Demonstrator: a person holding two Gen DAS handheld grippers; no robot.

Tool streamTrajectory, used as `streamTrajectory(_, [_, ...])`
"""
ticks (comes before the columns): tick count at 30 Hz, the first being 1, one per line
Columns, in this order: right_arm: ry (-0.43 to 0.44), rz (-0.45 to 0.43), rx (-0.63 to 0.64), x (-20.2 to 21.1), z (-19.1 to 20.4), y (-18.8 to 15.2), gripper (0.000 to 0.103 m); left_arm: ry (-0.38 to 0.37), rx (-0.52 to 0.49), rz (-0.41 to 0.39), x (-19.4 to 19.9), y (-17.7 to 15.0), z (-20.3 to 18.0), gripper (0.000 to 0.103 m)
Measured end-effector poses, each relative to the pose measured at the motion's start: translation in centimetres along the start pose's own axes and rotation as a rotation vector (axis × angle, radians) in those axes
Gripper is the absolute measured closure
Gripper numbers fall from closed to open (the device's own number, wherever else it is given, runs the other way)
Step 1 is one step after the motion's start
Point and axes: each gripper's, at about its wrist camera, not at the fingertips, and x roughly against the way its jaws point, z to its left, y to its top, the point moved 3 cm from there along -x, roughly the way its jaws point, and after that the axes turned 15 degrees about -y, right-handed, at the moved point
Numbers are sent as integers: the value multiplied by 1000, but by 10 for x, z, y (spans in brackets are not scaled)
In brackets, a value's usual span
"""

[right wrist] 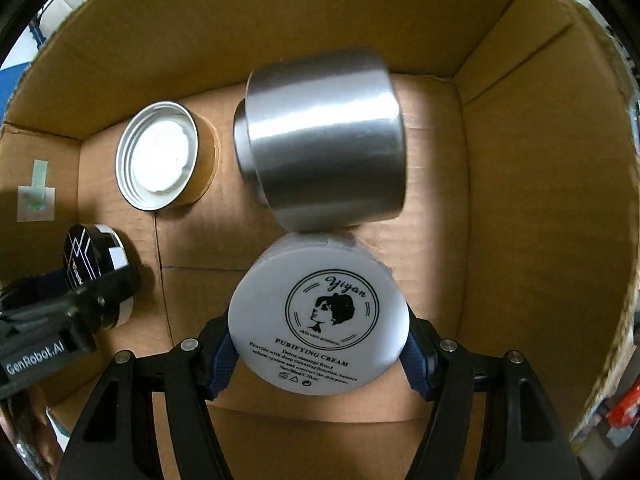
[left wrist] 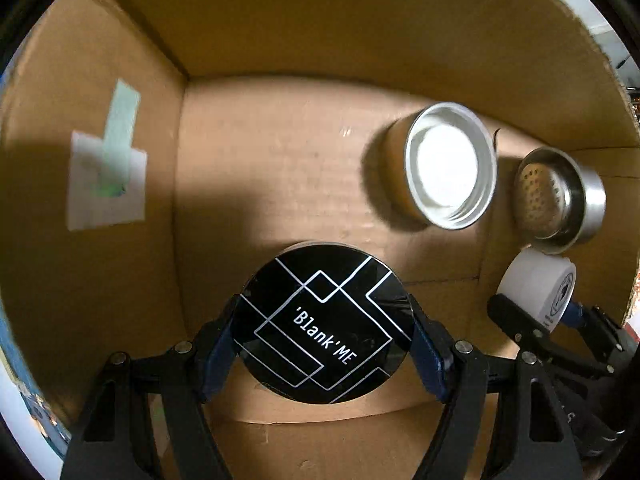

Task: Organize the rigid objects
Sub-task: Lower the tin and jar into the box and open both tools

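Clamped between our left gripper's (left wrist: pixel 324 344) blue pads sits the black jar (left wrist: pixel 326 324), down inside the cardboard box (left wrist: pixel 280 20). Our right gripper (right wrist: pixel 318 354) grips the white cream jar (right wrist: pixel 320 320), touching a steel cup (right wrist: pixel 324 140) beside an upturned lid (right wrist: pixel 160 156).

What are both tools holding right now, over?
Left tool shut on black Blank'ME jar. Right tool shut on white Yiyan cream jar. Both inside cardboard box. Steel cup close ahead.
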Motion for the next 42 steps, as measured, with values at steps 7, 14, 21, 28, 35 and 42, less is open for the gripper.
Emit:
streamTrajectory(7, [-23,20,33,-11,9,5,33,2,9,25,-13,-11,5,29])
streamTrajectory(14, [-15,57,61,-13,30,10,28,-18,78,59,-14,-14,9,23])
streamTrajectory(21, [-44,43,80,-1,30,3,9,-38,67,54,-6,-12,7,8])
streamTrajectory(28, [-46,-17,106,27,35,-20,0,8,-13,-34,22,-35,-20,2])
streamTrajectory(35, [-18,-114,69,76,25,-52,0,20,-52,-185,70,-72,-40,2])
streamTrajectory(42, [11,-172,36,108,5,-98,0,57,-85,-309,116,-98,-53,2])
